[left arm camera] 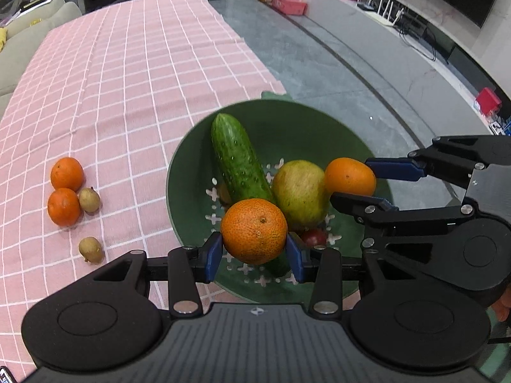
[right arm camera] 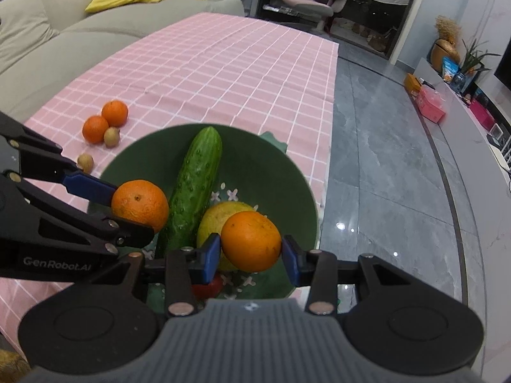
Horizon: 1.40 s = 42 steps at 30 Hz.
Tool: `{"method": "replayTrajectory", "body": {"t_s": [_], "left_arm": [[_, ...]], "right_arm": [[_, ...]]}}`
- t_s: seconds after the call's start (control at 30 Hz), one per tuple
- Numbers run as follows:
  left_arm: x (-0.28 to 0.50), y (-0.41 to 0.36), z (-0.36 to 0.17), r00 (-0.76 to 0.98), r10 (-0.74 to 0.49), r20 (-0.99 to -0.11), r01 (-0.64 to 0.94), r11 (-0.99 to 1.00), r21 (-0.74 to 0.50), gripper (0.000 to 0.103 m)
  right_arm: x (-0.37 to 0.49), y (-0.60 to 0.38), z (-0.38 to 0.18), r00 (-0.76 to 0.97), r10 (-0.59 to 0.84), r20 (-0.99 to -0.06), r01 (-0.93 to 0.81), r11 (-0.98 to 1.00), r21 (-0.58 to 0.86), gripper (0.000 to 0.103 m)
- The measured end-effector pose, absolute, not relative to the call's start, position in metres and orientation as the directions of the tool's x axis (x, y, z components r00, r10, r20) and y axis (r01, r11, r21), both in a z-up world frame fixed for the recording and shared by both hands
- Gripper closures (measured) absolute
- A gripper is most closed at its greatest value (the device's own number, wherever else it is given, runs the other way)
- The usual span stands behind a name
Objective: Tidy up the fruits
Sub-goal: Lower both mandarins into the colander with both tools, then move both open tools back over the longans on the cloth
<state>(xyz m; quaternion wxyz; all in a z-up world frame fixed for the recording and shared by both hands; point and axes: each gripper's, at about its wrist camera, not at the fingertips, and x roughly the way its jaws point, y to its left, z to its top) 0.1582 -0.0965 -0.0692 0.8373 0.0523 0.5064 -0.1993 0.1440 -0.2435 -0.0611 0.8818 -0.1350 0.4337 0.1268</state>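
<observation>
My left gripper is shut on an orange mandarin, held just above the green perforated bowl. My right gripper is shut on a second mandarin, also over the bowl. Each gripper shows in the other's view: the right gripper at the bowl's right side, the left gripper at its left. Inside the bowl lie a cucumber, a yellow-green pear and a small red fruit, partly hidden.
Two more mandarins and two small brown fruits lie on the pink checked tablecloth left of the bowl. The cloth's edge runs just right of the bowl over a grey glossy tabletop. A beige sofa borders the far side.
</observation>
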Motion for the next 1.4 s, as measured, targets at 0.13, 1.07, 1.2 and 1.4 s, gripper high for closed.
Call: {"method": "replayTrajectory", "body": {"t_s": [0.13,1.07,1.2,1.4], "left_arm": [[0.161,-0.097,-0.074,0.394,-0.278,-0.876,0.394,0.912,-0.112,0.055],[0.148,-0.092,-0.038,0.436,-0.267,-0.859,0.393,0.916,-0.085,0.037],[0.142,-0.079,-0.024,0.482,-0.258,-0.837,0.359,0.93,-0.08,0.036],[0.133,-0.045,-0.009,0.557,-0.238,-0.796,0.267,0.959,-0.101,0.036]], "right_arm": [[0.146,-0.241,-0.069,0.584,0.099,-0.805,-0.359,0.922,-0.147,0.064],[0.14,-0.246,-0.042,0.638,0.078,-0.766,-0.307,0.938,-0.16,0.04],[0.135,-0.247,-0.028,0.662,0.095,-0.744,-0.259,0.96,-0.108,0.028],[0.131,-0.243,-0.015,0.676,0.147,-0.723,-0.195,0.981,0.018,0.024]]}}
